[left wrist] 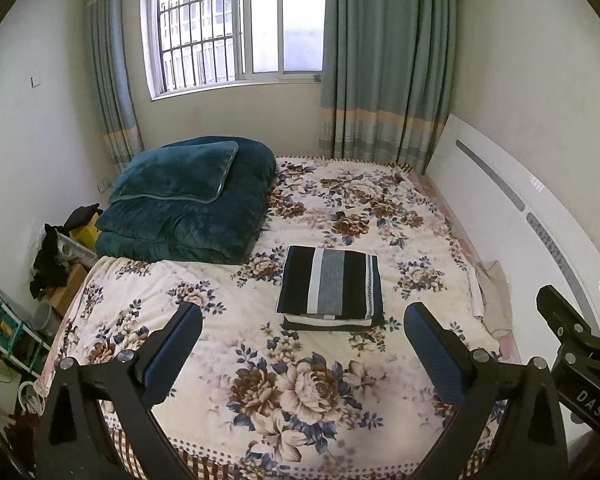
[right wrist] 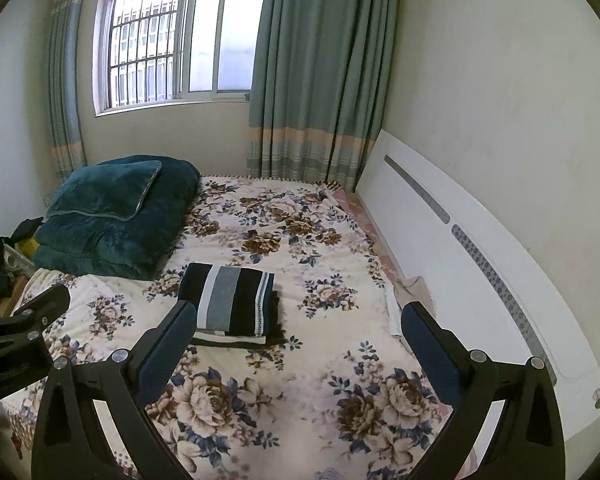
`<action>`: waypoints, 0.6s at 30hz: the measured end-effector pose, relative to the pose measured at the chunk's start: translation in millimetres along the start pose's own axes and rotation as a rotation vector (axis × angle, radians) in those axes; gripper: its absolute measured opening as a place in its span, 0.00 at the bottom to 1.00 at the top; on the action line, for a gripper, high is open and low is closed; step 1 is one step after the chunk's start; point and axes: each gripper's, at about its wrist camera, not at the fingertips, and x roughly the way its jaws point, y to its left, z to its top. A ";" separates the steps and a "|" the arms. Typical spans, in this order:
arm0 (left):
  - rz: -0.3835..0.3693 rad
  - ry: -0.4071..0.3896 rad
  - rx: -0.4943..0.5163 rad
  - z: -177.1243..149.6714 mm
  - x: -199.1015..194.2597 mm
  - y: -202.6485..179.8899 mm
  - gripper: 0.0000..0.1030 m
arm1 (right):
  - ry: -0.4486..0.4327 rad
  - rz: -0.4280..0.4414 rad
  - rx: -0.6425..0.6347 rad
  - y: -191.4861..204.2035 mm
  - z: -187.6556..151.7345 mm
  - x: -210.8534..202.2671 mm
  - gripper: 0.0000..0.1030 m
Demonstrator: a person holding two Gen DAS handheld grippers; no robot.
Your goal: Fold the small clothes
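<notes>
In the left wrist view, the left gripper (left wrist: 302, 322) hung above the near part of the floral bedspread (left wrist: 340, 380), its jaws spread wide and holding nothing. The folded striped garment (left wrist: 330, 284) lay flat on the bedspread just beyond the fingertips, near the middle of the bed. A folded teal quilt (left wrist: 188, 204) sat at the far left, under the window (left wrist: 236, 24). The right gripper's frame showed at the right edge.

In the right wrist view, the right gripper (right wrist: 296, 320) was likewise wide and empty. The garment (right wrist: 232, 300) lay beside its left finger (right wrist: 168, 344), whether touching could not be told. A white headboard (right wrist: 460, 264) ran along the right.
</notes>
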 end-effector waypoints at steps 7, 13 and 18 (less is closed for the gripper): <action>0.022 -0.008 -0.011 -0.3 -12.8 2.4 1.00 | -0.001 0.010 -0.006 2.1 -3.0 -1.3 1.00; 0.026 -0.009 -0.011 3.1 -13.0 4.0 1.00 | 0.001 0.023 -0.008 1.1 0.5 1.1 1.00; 0.030 -0.010 -0.010 7.8 -11.5 4.6 1.00 | 0.002 0.030 -0.014 2.3 2.9 0.5 1.00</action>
